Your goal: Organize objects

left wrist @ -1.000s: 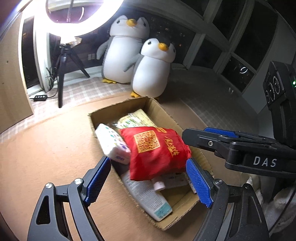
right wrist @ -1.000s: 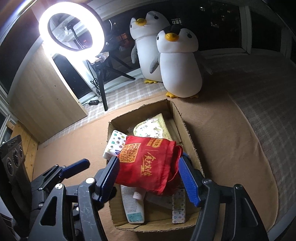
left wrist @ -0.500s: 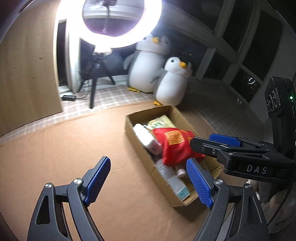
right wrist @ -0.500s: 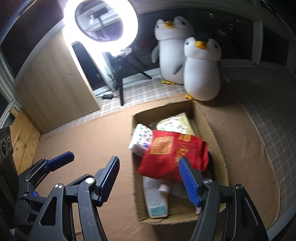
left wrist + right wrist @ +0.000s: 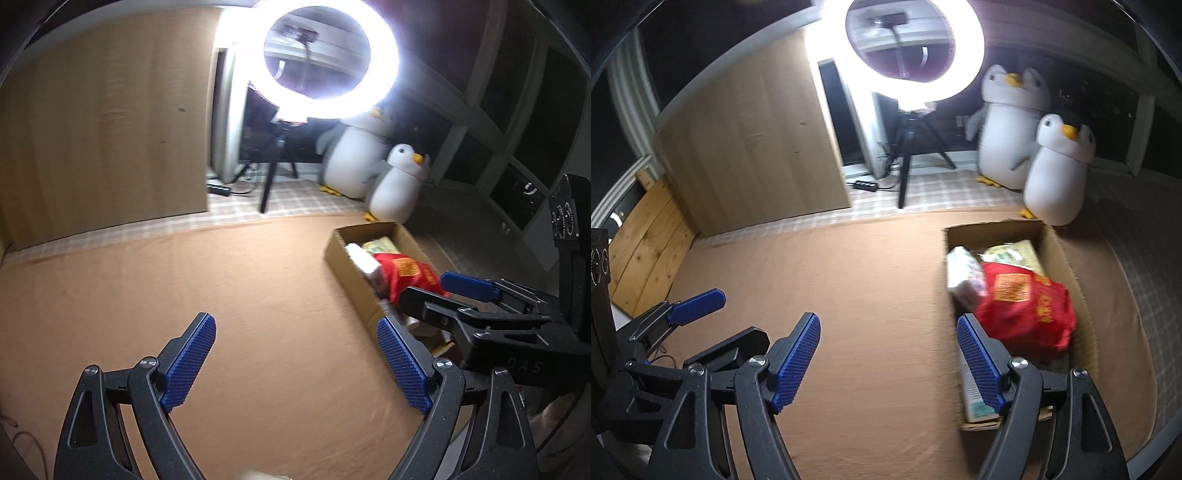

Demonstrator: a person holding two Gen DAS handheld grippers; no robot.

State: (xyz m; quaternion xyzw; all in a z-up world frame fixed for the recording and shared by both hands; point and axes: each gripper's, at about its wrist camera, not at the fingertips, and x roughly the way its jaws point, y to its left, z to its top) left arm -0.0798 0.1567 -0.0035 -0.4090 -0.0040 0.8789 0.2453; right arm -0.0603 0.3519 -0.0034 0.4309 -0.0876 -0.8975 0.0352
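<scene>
I am holding my left gripper point(image 5: 295, 358) and right gripper point(image 5: 886, 360) empty, jaws opening, above the brown cloth point(image 5: 868, 280) beside the cardboard box point(image 5: 1067, 258).

You have the cardboard box point(image 5: 1067, 258) on the blanket point(image 5: 857, 295) to your right, with the cloth bag point(image 5: 1027, 314) lying on top of the packets point(image 5: 964, 273) inside it. Behind the box stand two plush penguins point(image 5: 1056, 177), the smaller one in front of the larger. To their left, the ring light point(image 5: 912, 48) stands on its tripod point(image 5: 908, 147), with the wooden cabinet point(image 5: 750, 147) further left.
</scene>
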